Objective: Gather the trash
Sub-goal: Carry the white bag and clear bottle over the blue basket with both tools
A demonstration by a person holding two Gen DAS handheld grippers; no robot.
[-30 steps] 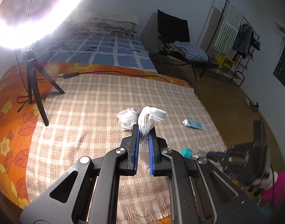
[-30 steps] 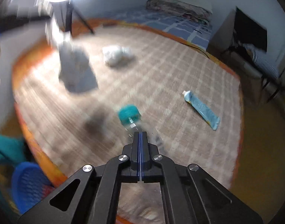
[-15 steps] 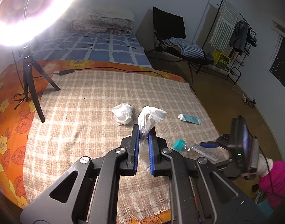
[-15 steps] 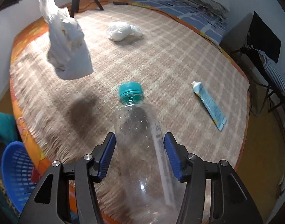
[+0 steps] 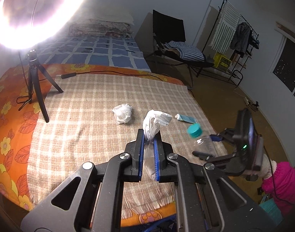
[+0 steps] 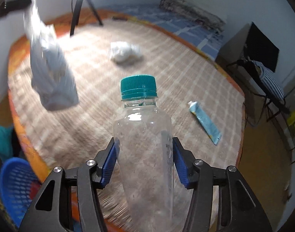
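While our left tongs [image 5: 149,145] pinch the white bag [image 5: 154,122] and our right tongs [image 6: 145,158] clamp the empty bottle [image 6: 143,135], the crumpled wad [image 5: 122,113] and tube [image 5: 186,118] lie uncollected on the bed [image 5: 79,116]; the blue basket [image 6: 14,185] waits beside it.

The bottle [image 6: 145,147] is clear plastic with a teal cap [image 6: 138,86]. The bag [image 5: 154,124] and crumpled wad [image 5: 122,113] are white. The tube [image 6: 205,122] is light blue with a white cap. The blanket [image 5: 85,116] is beige-and-white plaid over an orange flowered sheet [image 5: 6,135]. The basket [image 6: 14,185] is blue mesh. Each hand-held gripper is black with blue pads [image 6: 109,164].
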